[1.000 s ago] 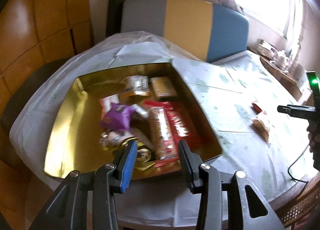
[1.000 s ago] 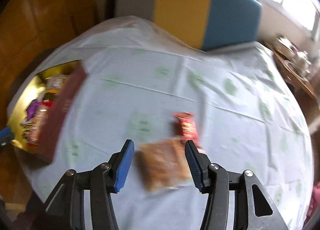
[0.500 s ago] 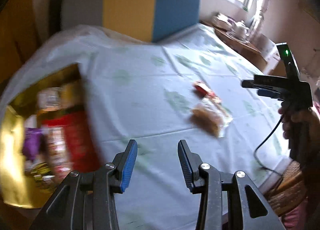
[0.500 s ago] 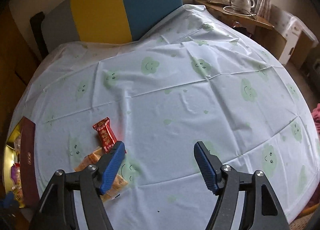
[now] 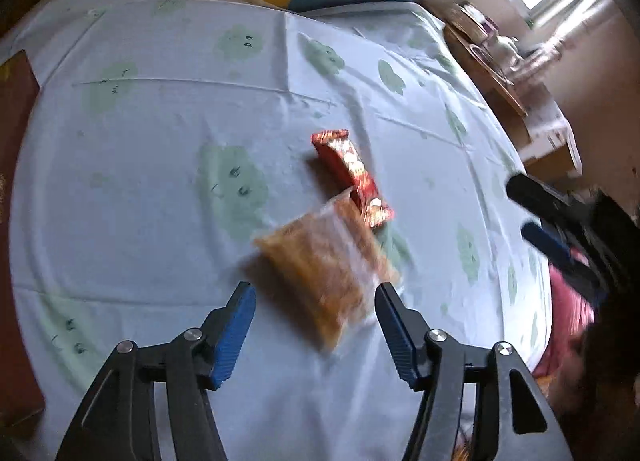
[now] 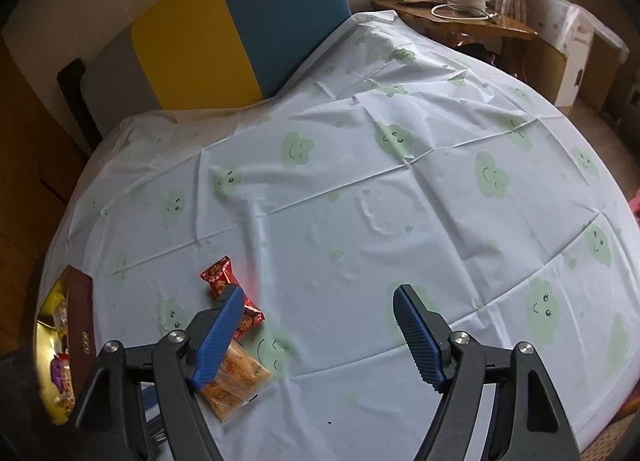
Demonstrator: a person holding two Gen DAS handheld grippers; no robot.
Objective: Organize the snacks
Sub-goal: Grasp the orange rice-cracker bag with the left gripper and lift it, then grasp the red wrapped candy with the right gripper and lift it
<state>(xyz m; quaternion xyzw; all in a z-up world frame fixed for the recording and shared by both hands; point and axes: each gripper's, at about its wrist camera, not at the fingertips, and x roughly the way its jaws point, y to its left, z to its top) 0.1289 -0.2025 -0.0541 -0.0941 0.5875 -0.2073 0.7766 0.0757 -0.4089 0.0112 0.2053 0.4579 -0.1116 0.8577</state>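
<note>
Left wrist view: left gripper (image 5: pixel 316 299) hangs over the desk (image 5: pixel 160 165) with its fingers (image 5: pixel 234 335) wide and nothing between them. The orange snack packet (image 5: pixel 328 265) lies flat on the cloth just ahead of the tips, centre-low in frame, slightly motion-blurred. The red snack bar (image 5: pixel 350 175) sits above it in frame; their near ends touch or overlap, can't say which lies on top.

Right gripper (image 5: pixel 560 237) shows at the right edge of this view, off to the side of both snacks.

Right wrist view: right gripper (image 6: pixel 318 335) also has fingers spread, empty, pointing at bare cloth in the middle of the frame. Orange packet (image 6: pixel 234 379) and red bar (image 6: pixel 228 285) sit lower left, partly behind its left finger. The gold snack box (image 6: pixel 48 361) with its dark red side is at the far left edge, already holding several snacks.

Judgement: step in hand is the pick approach on the orange packet with the left gripper. Two snacks remain outside the box, so the task looks near its end.

Next move calls for:
- lowering until the fingers straddle the packet
- closing across its narrow side; the film is thin and flat, so the tips need to get close to the cloth
- keeping clear of the red bar so it isn't dragged along
- then carrying the packet over to the box, which lies at the far left edge of the frame
</note>
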